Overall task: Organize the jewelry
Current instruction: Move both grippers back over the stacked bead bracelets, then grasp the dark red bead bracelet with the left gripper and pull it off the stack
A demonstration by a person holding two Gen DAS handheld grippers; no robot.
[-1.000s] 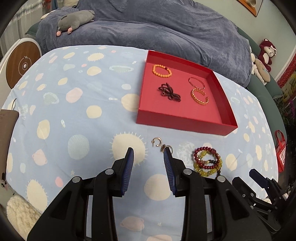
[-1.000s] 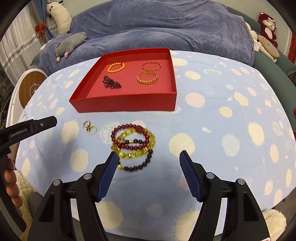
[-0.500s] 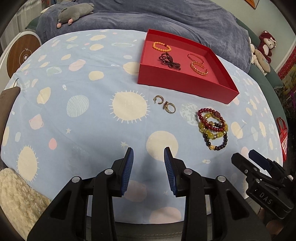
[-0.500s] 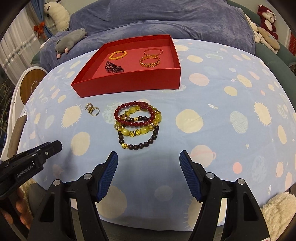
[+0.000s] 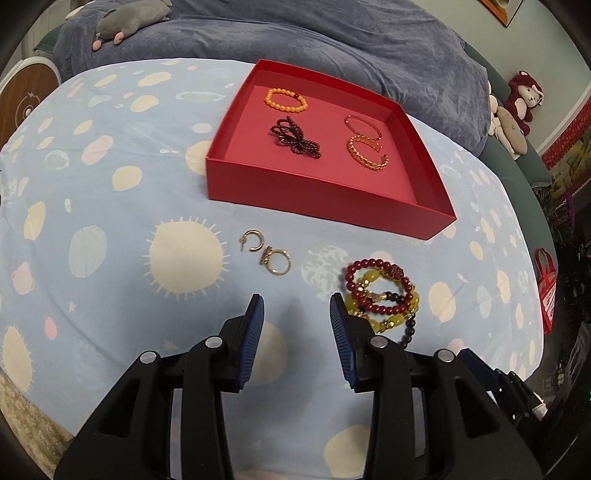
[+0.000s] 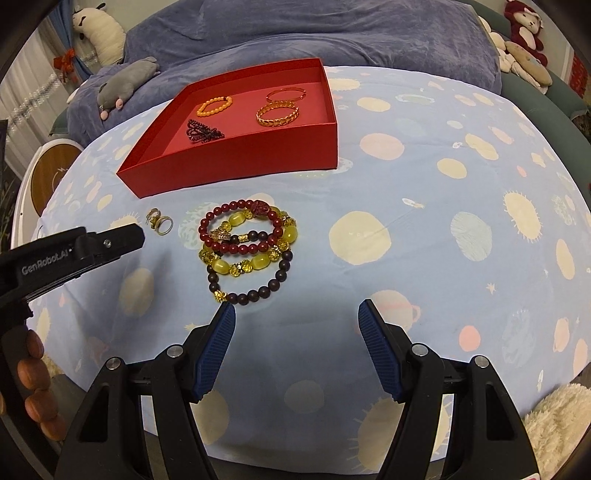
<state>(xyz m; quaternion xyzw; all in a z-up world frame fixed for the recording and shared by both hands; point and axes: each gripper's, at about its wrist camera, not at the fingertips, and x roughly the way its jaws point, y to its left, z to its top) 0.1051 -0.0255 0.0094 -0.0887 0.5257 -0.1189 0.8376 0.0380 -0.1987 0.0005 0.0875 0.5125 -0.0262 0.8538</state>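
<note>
Jewelry is split between two locations. Four pieces lie inside the red tray (image 5: 317,192): an orange bead bracelet (image 5: 286,100), a dark garnet strand (image 5: 295,142) bunched near the middle, a thin rose-gold bangle (image 5: 363,126) and a gold chain bangle (image 5: 367,153) just in front of it. None of these touch one another except the two bangles, which lie close together.

Outside the tray, on the cloth just in front of its near wall, remain a gold hoop earring (image 5: 251,240), a gold ring (image 5: 277,261) just beside it, and a stack of beaded bracelets (image 6: 248,245) in red, yellow and dark brown, overlapping each other.

Progress judgement: roughly half complete. Four items stowed; the earring, the ring and the bracelet stack are not yet stowed.

Left gripper (image 5: 295,317): jaws parted moderately, holding nothing, aimed at the cloth between the ring and the bracelet stack. Right gripper (image 6: 297,325): jaws spread wide, holding nothing, positioned just short of the near edge of the bracelet stack.

Support surface: a worktop covered with a light blue cloth (image 6: 424,177) printed with suns and planets. Behind it sits a large blue-grey beanbag (image 6: 332,33), with a grey plush toy (image 6: 125,83) on it. More plush toys (image 6: 524,40) sit at the far right.
</note>
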